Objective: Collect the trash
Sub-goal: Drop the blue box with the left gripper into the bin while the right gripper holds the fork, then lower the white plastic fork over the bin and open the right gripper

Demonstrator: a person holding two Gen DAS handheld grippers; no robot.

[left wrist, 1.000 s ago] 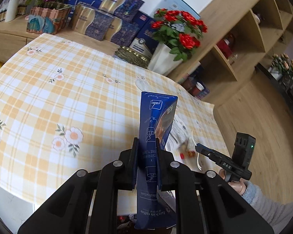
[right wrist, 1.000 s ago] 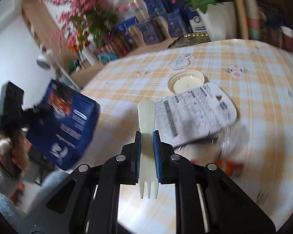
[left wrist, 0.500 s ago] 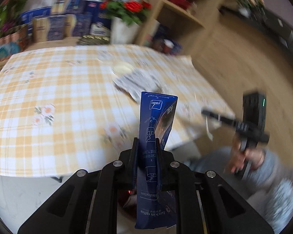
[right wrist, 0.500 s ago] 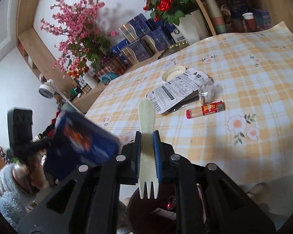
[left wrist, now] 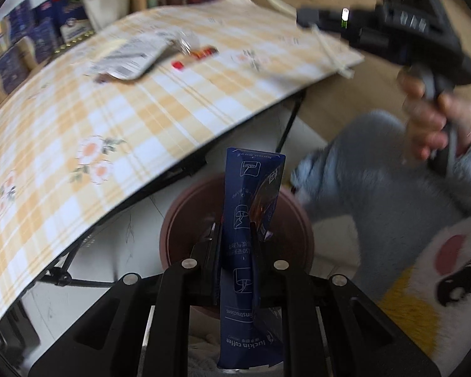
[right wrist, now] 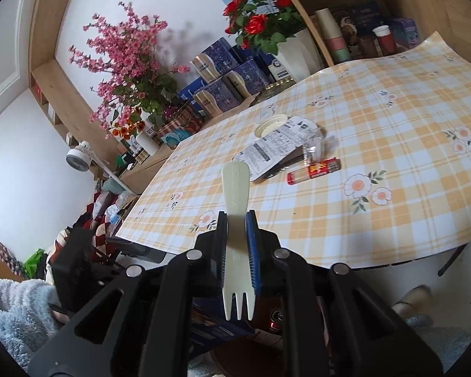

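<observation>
Holding a blue coffee packet clamped in my left gripper, I have it just above the brown bin that stands on the floor beside the desk; I judge it is ready to drop. My right gripper is closed tight on a pale plastic fork, near the desk edge. So two pieces are collected but not yet thrown away. On the desk there remain a printed wrapper, a round lid, a clear crumpled wrapper and a red packet. The left view is blurred, the bin's inside is mostly hidden behind my grippers, and I cannot tell how full it is.
</observation>
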